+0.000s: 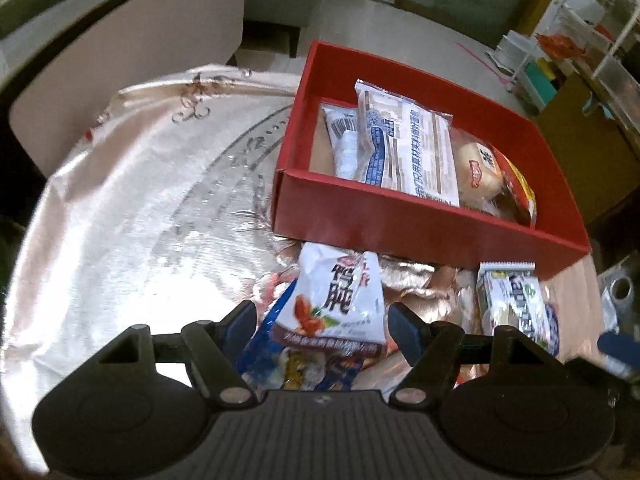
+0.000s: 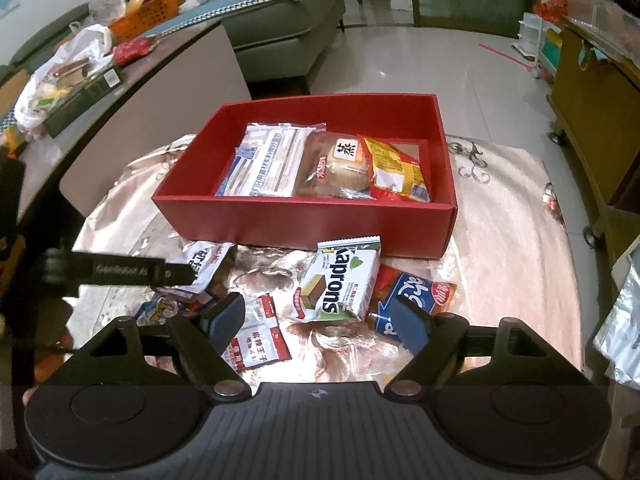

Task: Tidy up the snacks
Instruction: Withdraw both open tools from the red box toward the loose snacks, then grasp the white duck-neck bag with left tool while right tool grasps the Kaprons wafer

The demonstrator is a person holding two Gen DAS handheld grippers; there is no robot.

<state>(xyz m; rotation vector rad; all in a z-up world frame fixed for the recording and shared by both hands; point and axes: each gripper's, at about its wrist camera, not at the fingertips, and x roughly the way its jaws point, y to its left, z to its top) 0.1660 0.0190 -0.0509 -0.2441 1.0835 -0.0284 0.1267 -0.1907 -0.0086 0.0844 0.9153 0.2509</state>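
Lying in the red box [image 2: 304, 220] are four snack packets; both grippers [image 1: 322, 320] [image 2: 316, 320] gape apart, holding nothing.

Black claw [image 2: 318, 320], blue pads [image 2: 408, 326], ribbed grey base

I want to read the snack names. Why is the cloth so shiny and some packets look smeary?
Left wrist view: lamp glare whitens the satin tablecloth, and the Kaprons packet is smeared by blur near the edge. Right wrist view: sharper, so Kaprons reads clearly; straight edges of the red box bend from the fisheye lens.
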